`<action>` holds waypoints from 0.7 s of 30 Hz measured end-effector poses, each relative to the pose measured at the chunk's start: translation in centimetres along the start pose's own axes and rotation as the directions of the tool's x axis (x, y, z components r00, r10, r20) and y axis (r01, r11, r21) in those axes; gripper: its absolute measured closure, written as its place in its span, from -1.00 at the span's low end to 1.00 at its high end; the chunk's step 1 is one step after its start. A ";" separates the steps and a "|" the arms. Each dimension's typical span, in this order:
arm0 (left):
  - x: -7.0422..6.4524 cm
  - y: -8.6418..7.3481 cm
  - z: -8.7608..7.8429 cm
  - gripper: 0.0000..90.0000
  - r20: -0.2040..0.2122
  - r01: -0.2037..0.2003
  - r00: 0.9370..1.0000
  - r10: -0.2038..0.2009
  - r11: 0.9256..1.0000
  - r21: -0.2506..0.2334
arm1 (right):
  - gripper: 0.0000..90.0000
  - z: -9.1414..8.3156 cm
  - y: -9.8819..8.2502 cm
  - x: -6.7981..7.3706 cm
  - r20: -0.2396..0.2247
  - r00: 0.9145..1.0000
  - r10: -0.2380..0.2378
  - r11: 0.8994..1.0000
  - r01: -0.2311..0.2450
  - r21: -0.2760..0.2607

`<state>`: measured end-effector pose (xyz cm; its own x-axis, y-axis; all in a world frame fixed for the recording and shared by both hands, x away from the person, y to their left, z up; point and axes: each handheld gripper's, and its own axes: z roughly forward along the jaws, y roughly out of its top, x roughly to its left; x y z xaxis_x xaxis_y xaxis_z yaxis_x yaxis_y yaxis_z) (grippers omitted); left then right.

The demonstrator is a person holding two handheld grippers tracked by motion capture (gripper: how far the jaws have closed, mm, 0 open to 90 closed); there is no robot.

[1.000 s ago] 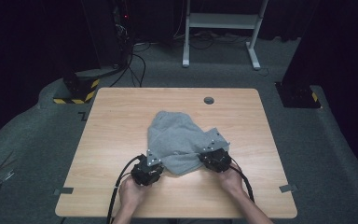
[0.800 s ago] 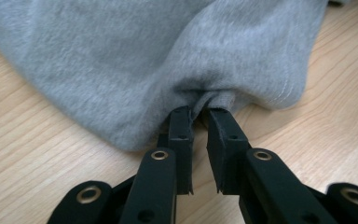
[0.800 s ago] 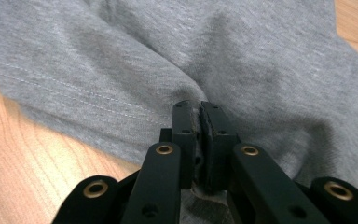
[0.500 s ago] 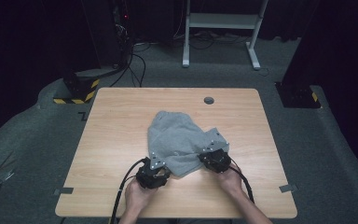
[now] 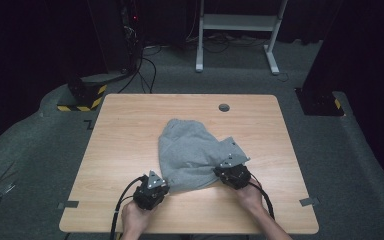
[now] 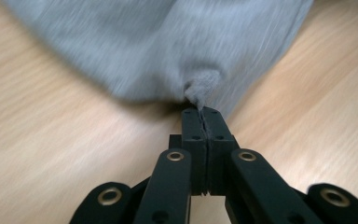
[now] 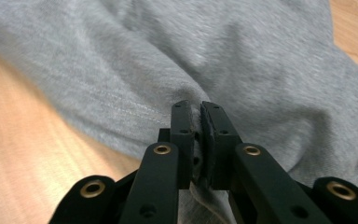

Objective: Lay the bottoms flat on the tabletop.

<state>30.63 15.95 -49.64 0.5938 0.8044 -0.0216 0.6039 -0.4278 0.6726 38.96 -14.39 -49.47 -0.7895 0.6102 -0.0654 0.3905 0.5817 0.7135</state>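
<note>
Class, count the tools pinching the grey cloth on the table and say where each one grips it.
2. The left tool is shut on the grey cloth at its near left corner; the right tool is shut on its near right edge. The cloth's underside is hidden.

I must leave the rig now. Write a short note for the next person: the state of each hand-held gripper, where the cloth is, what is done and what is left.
Left hand-held gripper: its jaws have just been closing and are now shut on a small pinch at the near edge of the grey garment.
Right hand-held gripper: shut on a fold of the garment at its near right side.
Garment: crumpled, in the middle of the wooden table, towards the near edge.
Done: both grips are taken.
Left: probably to lift or spread it out; it is not flat yet.
</note>
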 end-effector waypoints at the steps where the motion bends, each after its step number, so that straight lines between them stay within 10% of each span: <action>1: 0.2 -0.2 -0.3 0.98 -0.002 0.012 1.000 -0.012 1.000 0.002 | 0.79 -0.1 0.0 0.1 -0.007 1.000 -0.001 1.000 0.001 -0.006; 11: -1.0 2.5 0.6 0.08 0.012 0.026 1.000 -0.025 0.996 -0.085 | 0.51 -2.3 0.4 -1.2 0.029 0.998 0.055 0.994 -0.052 -0.092; 16: -1.7 3.9 3.5 0.09 -0.003 0.000 1.000 -0.001 1.000 -0.031 | 0.42 -2.8 -0.6 -3.4 0.100 0.983 0.154 0.985 -0.145 -0.088; 21: -1.5 3.9 4.5 0.53 -0.048 -0.002 0.999 0.001 1.000 -0.019 | 0.43 -2.3 -2.1 -5.2 0.165 0.965 0.206 0.979 -0.203 -0.030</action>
<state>34.48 11.17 -50.29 0.5681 0.8228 0.0146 0.5929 -0.4215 0.6862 41.16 -20.05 -49.03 -0.6031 0.7971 -0.0316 0.5283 0.4288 0.7328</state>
